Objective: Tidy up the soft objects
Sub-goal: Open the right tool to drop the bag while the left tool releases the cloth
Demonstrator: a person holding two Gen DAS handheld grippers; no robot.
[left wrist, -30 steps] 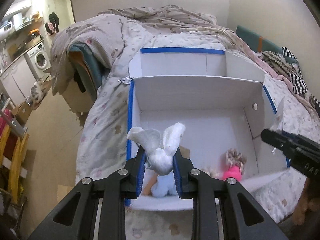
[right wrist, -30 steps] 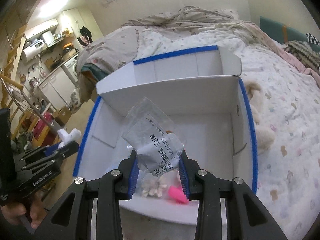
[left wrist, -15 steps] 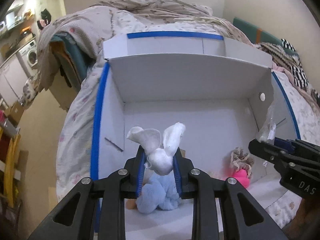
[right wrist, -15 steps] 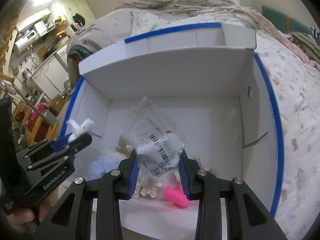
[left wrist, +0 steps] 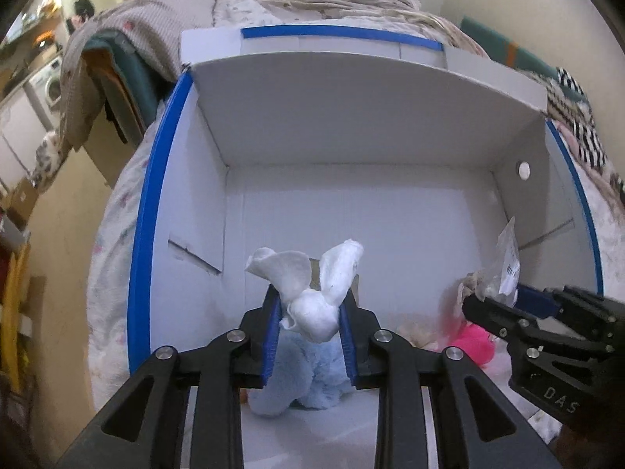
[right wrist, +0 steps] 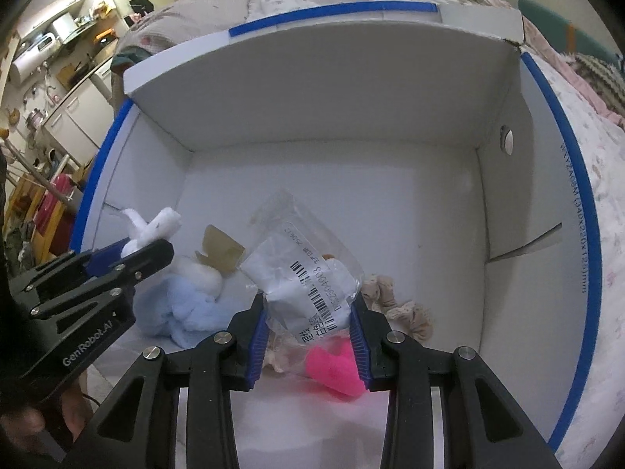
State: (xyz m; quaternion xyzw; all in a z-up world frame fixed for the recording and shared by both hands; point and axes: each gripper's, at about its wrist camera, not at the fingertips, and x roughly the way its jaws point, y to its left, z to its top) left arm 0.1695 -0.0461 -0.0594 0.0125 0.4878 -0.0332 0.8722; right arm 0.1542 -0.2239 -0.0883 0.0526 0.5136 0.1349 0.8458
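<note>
Hovering inside the white, blue-edged cardboard box (left wrist: 363, 148), a white cloth bundle (left wrist: 312, 297) is gripped by the left gripper (left wrist: 310, 336). A clear barcoded plastic pouch (right wrist: 308, 285) is clamped by the right gripper (right wrist: 308, 346). Depositing appears in hand; both fingers would next be opened above the box floor.

Dim indoor light, heavy fisheye warp

Ceiling glare at 11 o'clock; dark vignette rings both views; the pink toy (left wrist: 470, 342) smears with motion blur.

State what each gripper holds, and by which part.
Left gripper pinches a white cloth at its bunched base; right gripper clamps a clear plastic packet by its lower end.
</note>
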